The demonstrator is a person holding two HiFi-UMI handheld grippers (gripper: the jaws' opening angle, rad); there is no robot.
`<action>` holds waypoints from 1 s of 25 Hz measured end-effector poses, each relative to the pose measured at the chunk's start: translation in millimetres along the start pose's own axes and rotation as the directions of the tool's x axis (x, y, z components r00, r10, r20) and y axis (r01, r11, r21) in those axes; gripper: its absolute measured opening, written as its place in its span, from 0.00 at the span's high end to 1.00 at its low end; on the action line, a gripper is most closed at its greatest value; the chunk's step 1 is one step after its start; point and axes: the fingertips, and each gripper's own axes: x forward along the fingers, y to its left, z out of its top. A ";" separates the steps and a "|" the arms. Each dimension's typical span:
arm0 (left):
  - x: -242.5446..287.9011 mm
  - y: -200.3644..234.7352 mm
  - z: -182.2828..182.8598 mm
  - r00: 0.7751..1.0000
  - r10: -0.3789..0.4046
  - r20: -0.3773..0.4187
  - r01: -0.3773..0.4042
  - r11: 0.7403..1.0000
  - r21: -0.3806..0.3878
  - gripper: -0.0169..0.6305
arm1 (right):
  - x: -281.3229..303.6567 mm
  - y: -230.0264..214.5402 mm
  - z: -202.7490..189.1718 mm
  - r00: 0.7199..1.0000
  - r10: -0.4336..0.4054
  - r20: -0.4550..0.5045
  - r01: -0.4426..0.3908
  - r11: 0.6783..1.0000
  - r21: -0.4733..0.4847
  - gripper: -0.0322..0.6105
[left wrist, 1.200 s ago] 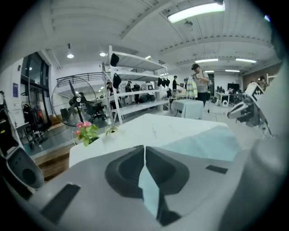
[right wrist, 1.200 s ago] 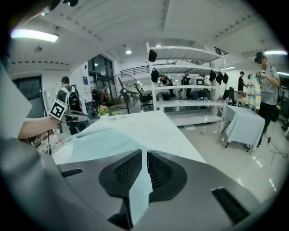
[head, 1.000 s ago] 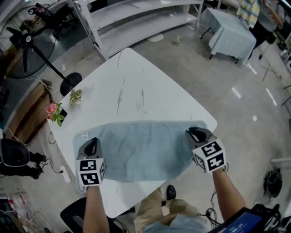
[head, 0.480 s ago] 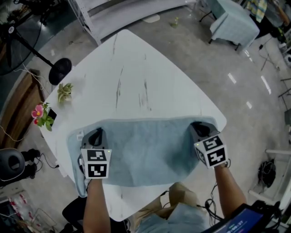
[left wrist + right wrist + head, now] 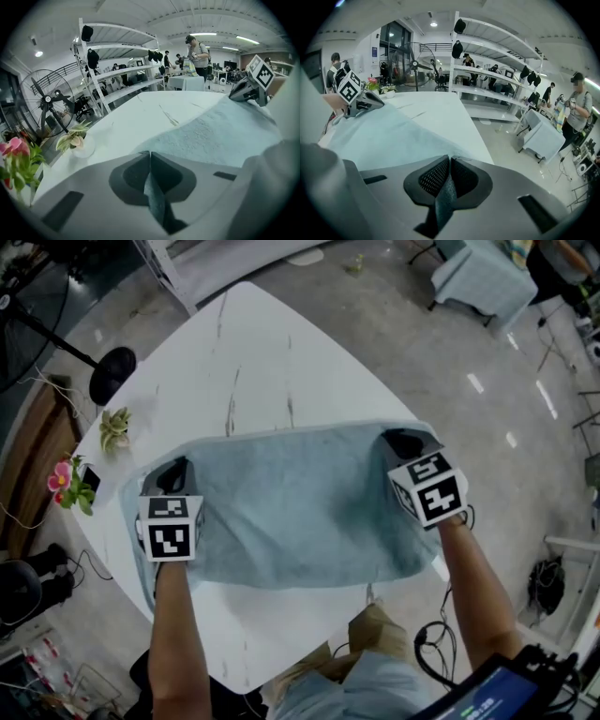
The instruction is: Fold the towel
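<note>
Towel (image 5: 300, 507), pale blue, lies spread on the white table (image 5: 258, 352). Its long axis runs side to side in the head view, from one gripper across to the other. The left end drapes a little over the table's left edge; the near long edge stops short of the table's near corner. Left gripper (image 5: 176, 468) sits at the towel's far-left corner, jaws pressed together on the cloth; its own view shows a ridge of blue fabric pinched in the seam between the pads. Right gripper (image 5: 401, 439) sits at the far-right corner. Its jaws have just been closing, and its own view shows towel cloth bunched between them with the pads bearing on it. Both grippers point forward and down, and the cloth between them lies flat. Whether the held edge is a single layer or already doubled, cannot tell. Potted plant (image 5: 113, 427) and pink flowers (image 5: 66, 486) stand by the table's left edge, near the left gripper but apart from the towel. Judgement: the coming move turns on the held far edge lying parallel to the free near edge, with the body of the towel stretching back from the jaws towards the person. Neither hand is nearer; each has its own corner. A lengthwise fold would want both corners carried together and kept level, so the edges meet square.
</note>
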 end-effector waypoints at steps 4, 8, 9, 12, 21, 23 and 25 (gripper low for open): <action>15.6 11.8 17.6 1.000 0.019 0.006 -0.019 1.000 0.020 0.95 | 22.3 -17.3 24.1 1.000 0.004 0.020 -0.004 1.000 -0.014 0.89; 25.8 18.1 28.8 1.000 0.029 0.013 -0.029 0.999 0.020 0.95 | 37.7 -29.3 41.5 0.999 -0.001 0.039 0.002 1.000 -0.032 0.89; 27.7 20.0 30.6 0.999 0.031 0.017 -0.032 0.999 0.019 0.95 | 41.3 -31.2 45.0 0.999 -0.001 0.045 0.003 0.999 -0.035 0.89; 24.1 23.8 36.6 0.998 0.035 0.044 -0.035 0.999 -0.010 0.95 | 47.9 -32.3 53.5 0.998 0.019 0.059 -0.016 0.999 -0.046 0.89; -68.4 14.8 56.9 0.968 0.044 0.245 -0.005 0.988 -0.157 0.77 | -9.7 19.8 82.0 0.975 0.147 0.165 -0.130 0.985 -0.112 0.81; -98.2 13.7 50.4 0.961 0.091 0.260 -0.043 0.982 -0.183 0.77 | -19.3 40.0 81.1 0.965 0.202 0.168 -0.179 0.973 -0.143 0.81; -126.3 12.9 31.9 0.959 0.153 0.240 -0.100 0.970 -0.222 0.77 | -23.3 57.3 76.3 0.953 0.256 0.164 -0.226 0.957 -0.180 0.81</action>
